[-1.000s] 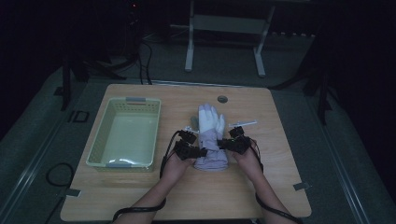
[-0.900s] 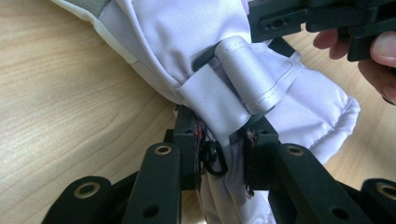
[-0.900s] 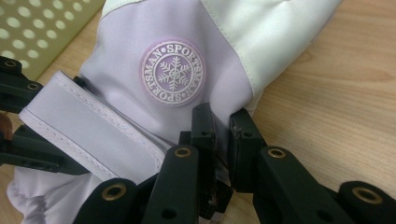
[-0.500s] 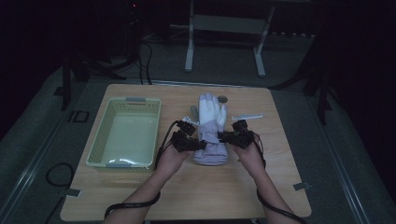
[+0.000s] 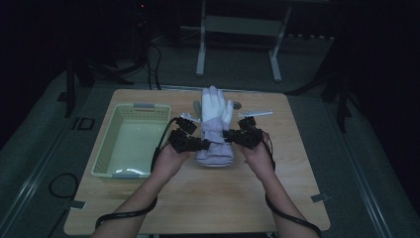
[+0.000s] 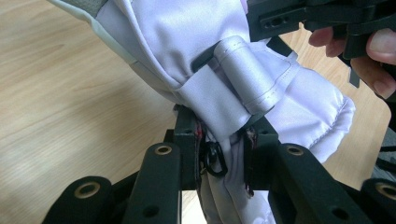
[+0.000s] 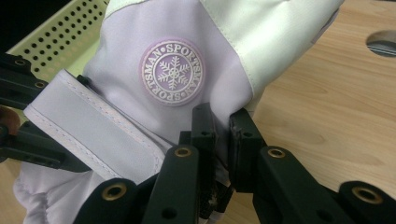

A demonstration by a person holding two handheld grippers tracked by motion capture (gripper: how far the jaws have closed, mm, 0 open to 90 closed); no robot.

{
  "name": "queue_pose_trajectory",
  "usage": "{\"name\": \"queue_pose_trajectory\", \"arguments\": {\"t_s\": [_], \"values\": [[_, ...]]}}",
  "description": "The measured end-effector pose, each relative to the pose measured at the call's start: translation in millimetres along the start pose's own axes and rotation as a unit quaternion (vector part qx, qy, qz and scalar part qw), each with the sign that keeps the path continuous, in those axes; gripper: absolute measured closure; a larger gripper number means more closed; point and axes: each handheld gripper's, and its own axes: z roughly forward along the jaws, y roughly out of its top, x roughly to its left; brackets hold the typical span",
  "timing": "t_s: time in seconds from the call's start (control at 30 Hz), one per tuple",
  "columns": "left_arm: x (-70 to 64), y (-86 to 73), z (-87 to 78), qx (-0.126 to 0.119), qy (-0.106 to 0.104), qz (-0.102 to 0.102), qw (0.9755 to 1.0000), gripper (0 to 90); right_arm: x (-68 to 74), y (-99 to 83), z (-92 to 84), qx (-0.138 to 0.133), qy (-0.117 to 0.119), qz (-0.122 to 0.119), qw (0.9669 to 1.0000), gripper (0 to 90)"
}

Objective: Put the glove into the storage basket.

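As seen from the high view, a glove [image 5: 214,130] is held above the table [image 5: 297,188] between left gripper [image 5: 202,145] and right gripper [image 5: 229,134], fingers pointing away, basket [image 5: 132,107] to its left. Left gripper view: jaws clamped on cuff fabric. Right gripper view: jaws clamped on the opposite edge.

Both forearms bare, no sleeves. Left gripper [image 5: 200,144] and right gripper [image 5: 229,134]: black angular bodies; behind each pair of jaws, linkage arms with brass-ringed screw holes. A black cable [image 5: 124,214] trails back from each.
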Motion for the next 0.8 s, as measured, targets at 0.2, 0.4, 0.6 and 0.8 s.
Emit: {"name": "queue_pose_trajectory", "arguments": {"t_s": [0.2,0.4,0.6,0.8], "values": [[9.1,0.1,-19.6,-0.002,-0.002,0.008,1.0000,72.4,15.2,12.5,3.2,-0.005,0.006,-0.010,0.9999,82.8],[18.3,-2.5,-37.6,-0.004,0.001,0.008,1.0000,72.4,30.5,22.6,9.9,-0.007,0.009,-0.015,0.9998,82.8],[28.8,-7.5,-57.1,-0.004,0.010,0.004,0.9999,72.4,48.5,32.3,19.1,-0.009,0.017,-0.021,0.9996,82.8],[40.0,-16.3,-75.5,-0.004,0.023,-0.002,0.9997,72.4,67.8,40.9,32.7,-0.007,0.026,-0.025,0.9993,82.8]]}}
